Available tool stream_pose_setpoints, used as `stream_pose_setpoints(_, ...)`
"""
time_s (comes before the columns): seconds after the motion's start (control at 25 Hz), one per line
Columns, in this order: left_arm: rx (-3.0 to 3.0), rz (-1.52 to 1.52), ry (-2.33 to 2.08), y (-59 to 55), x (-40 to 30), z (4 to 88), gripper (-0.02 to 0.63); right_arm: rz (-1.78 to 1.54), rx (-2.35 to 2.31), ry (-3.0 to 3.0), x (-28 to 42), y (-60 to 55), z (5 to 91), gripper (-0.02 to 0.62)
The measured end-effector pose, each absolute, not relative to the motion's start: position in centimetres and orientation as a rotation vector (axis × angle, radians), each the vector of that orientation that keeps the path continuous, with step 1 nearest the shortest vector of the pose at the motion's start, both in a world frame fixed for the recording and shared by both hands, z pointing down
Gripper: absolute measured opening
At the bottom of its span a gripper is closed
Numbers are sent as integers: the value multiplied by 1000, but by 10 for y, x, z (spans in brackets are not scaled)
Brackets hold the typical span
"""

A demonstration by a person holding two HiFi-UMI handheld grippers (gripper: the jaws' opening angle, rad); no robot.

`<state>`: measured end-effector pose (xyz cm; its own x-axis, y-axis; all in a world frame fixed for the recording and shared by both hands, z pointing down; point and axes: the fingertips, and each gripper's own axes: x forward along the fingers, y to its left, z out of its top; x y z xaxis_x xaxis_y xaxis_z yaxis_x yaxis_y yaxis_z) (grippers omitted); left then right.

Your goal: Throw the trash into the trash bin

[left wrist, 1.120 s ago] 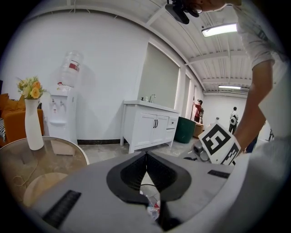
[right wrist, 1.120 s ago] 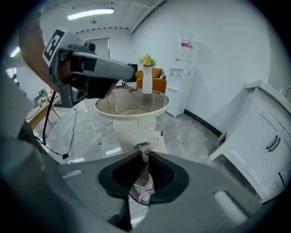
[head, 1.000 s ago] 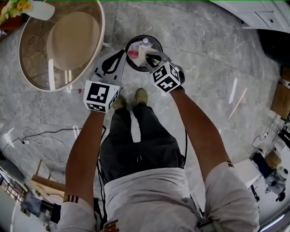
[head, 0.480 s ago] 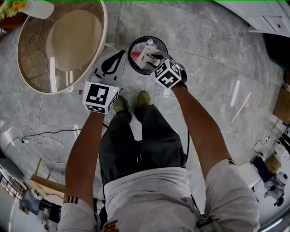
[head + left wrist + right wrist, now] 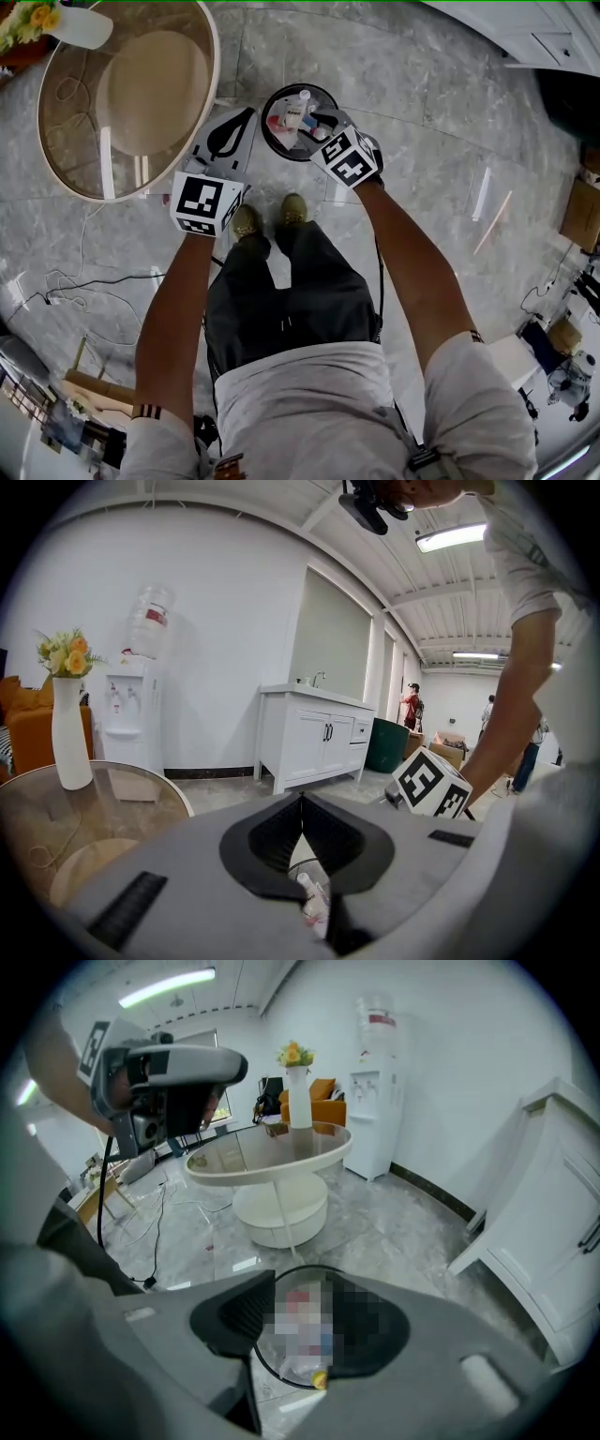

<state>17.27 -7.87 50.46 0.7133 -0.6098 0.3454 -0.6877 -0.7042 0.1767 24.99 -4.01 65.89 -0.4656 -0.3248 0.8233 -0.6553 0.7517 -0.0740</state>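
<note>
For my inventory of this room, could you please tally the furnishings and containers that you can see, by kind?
Round glass table: 1
White vase of flowers: 1
Water dispenser: 1
White cabinet: 1
Black trash bin: 1
Total: 5

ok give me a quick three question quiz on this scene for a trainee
1. True or false: the round black trash bin is empty.
2. The jaws of the right gripper stand: A apart, B together, C clamped on a bottle.
3. Fill in: the tall white vase holds yellow ___.
Key: 1 false, rubbish lies in it. 2 A; they have just been opening, with nothing between them. 3 flowers.
</note>
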Motion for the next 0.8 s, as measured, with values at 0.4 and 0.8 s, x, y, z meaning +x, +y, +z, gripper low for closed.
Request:
stream_pose_setpoints(0.4, 2666, 313, -1040, -72, 163, 432, 0, 379, 946, -2288, 234, -62, 526, 2)
stream_pose_setpoints(0.8, 2757, 122, -1080, -70, 150, 285, 0, 240, 1133, -2615, 193, -71, 312, 2)
